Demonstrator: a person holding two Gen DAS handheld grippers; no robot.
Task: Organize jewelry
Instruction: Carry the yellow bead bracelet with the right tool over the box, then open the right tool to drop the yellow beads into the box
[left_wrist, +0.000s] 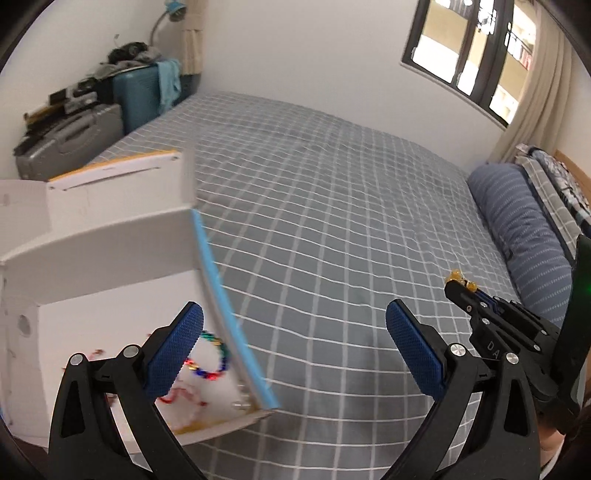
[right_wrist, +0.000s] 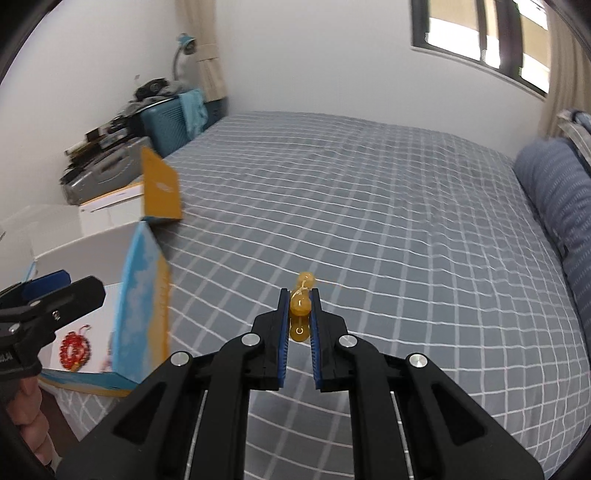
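Note:
My right gripper (right_wrist: 300, 295) is shut on a yellow bead bracelet (right_wrist: 301, 306) and holds it above the bed, right of the box. It also shows in the left wrist view (left_wrist: 460, 280) with yellow beads (left_wrist: 458, 275) at its tips. My left gripper (left_wrist: 291, 343) is open and empty, its left finger over the open white cardboard box (left_wrist: 110, 240). Inside the box lie a multicoloured bead bracelet (left_wrist: 214, 354) and red jewelry (left_wrist: 177, 395). In the right wrist view the box (right_wrist: 144, 295) holds a red bead bracelet (right_wrist: 75, 350).
The bed (right_wrist: 369, 206) has a grey checked sheet. A blue striped pillow (left_wrist: 524, 240) lies at its right side. Suitcases with clutter (left_wrist: 92, 110) stand at the far left. A window (left_wrist: 465, 48) is in the back wall.

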